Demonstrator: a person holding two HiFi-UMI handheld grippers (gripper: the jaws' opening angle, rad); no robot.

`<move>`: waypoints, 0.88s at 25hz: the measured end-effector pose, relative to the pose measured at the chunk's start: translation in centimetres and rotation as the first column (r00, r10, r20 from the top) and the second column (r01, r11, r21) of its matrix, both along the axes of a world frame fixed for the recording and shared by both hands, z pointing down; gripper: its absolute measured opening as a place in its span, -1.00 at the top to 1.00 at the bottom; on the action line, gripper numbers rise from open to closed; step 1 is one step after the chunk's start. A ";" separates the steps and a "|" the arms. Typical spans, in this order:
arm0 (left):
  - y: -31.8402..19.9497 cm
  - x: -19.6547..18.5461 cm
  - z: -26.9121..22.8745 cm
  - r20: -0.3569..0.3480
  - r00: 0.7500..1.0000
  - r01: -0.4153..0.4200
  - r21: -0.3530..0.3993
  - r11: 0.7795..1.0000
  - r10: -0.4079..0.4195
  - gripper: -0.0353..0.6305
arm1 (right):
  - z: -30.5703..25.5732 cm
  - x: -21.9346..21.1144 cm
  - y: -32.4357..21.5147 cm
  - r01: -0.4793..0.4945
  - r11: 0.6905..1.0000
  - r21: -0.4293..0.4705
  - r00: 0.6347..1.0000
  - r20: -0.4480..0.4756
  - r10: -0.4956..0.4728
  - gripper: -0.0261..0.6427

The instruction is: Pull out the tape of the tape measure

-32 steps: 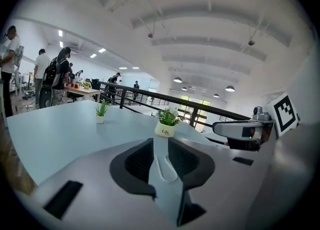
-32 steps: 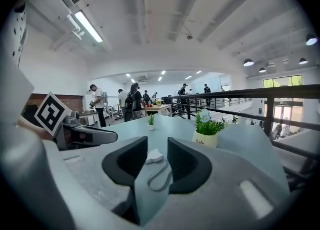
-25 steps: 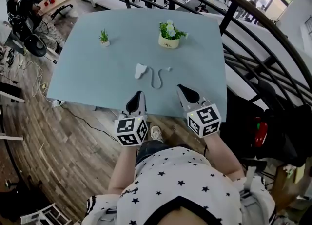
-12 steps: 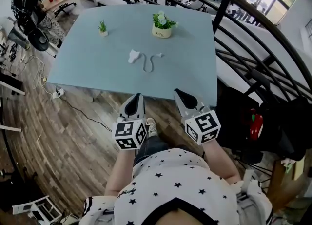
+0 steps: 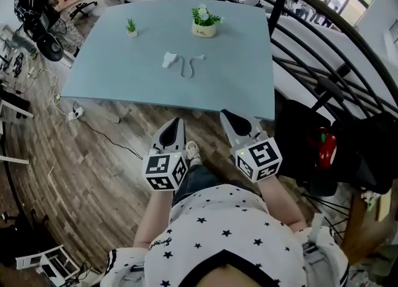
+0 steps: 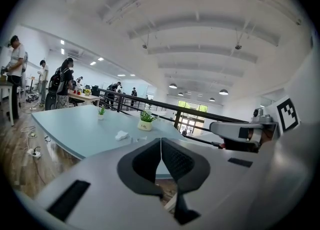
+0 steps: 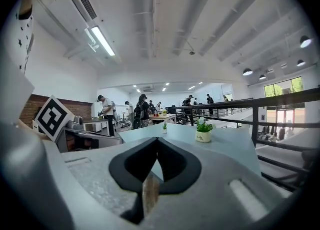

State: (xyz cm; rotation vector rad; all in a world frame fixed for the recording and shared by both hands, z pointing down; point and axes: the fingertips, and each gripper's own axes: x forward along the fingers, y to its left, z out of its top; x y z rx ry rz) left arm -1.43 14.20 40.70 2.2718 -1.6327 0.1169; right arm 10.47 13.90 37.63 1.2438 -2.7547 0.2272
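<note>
A white tape measure (image 5: 168, 61) lies on the light blue table (image 5: 118, 74), with a stretch of white tape (image 5: 188, 70) curving out to its right. In the left gripper view the tape measure (image 6: 121, 135) shows far ahead on the tabletop. Both grippers hang short of the table's near edge, over the wooden floor. My left gripper (image 5: 175, 122) is shut with nothing in it, its pads (image 6: 161, 146) meeting. My right gripper (image 5: 225, 115) is shut and empty too, with its tip (image 7: 157, 140) pointing at the table. The right gripper view does not show the tape measure.
A white pot with flowers (image 5: 204, 21) and a small green plant (image 5: 131, 27) stand at the table's far side. A black railing (image 5: 311, 61) runs along the right. Cables and a power strip (image 5: 74, 112) lie on the floor at the left. People stand at desks (image 6: 60, 82) beyond.
The table has slid away up the head view. Both grippers, which were over its near edge, now hang short of it above the floor. Tape measure and tape lie unchanged.
</note>
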 end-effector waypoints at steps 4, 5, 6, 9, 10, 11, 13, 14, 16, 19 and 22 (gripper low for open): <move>0.1 0.0 -0.2 -0.004 1.000 -0.003 0.012 1.000 0.003 0.87 | 0.0 -0.2 0.3 0.001 1.000 0.006 1.000 -0.007 -0.001 0.90; 0.1 0.1 -0.3 -0.005 1.000 -0.004 0.015 1.000 0.004 0.87 | 0.1 -0.2 0.4 0.001 1.000 0.005 1.000 -0.007 -0.001 0.90; 0.2 0.1 -0.4 -0.005 1.000 -0.004 0.018 1.000 0.004 0.87 | 0.1 -0.1 0.4 -0.001 1.000 0.004 1.000 -0.006 0.001 0.90; 0.1 0.3 -0.6 -0.002 1.000 -0.007 0.026 1.000 0.007 0.87 | 0.3 0.1 0.4 -0.004 1.000 -0.001 1.000 -0.011 0.004 0.90; 0.1 0.4 -0.7 -0.002 1.000 -0.009 0.027 1.000 0.009 0.87 | 0.4 0.0 0.5 -0.001 1.000 -0.002 1.000 -0.019 0.001 0.91; 0.0 0.4 -0.7 -0.001 1.000 -0.010 0.027 1.000 0.010 0.87 | 0.5 -0.1 0.6 0.005 1.000 -0.002 1.000 -0.028 -0.005 0.91; 0.0 0.5 -0.8 -0.001 1.000 -0.013 0.027 1.000 0.013 0.87 | 0.5 -0.5 0.7 0.017 1.000 0.001 0.999 -0.039 -0.017 0.91; 0.0 0.5 -0.8 -0.001 1.000 -0.014 0.027 1.000 0.014 0.87 | 0.4 -0.6 0.7 0.022 1.000 0.003 0.999 -0.040 -0.021 0.91; 0.0 0.5 -0.8 -0.005 1.000 -0.013 0.026 1.000 0.013 0.87 | 0.3 -0.8 0.8 0.028 1.000 0.002 0.999 -0.037 -0.028 0.91; 0.1 0.6 -0.8 -0.007 1.000 -0.013 0.026 1.000 0.013 0.87 | 0.4 -0.8 0.8 0.031 1.000 -0.002 0.999 -0.025 -0.031 0.91; 0.0 0.6 -0.8 -0.002 1.000 -0.015 0.026 1.000 0.015 0.87 | 0.3 -0.8 0.7 0.032 0.999 -0.002 0.999 -0.021 -0.033 0.91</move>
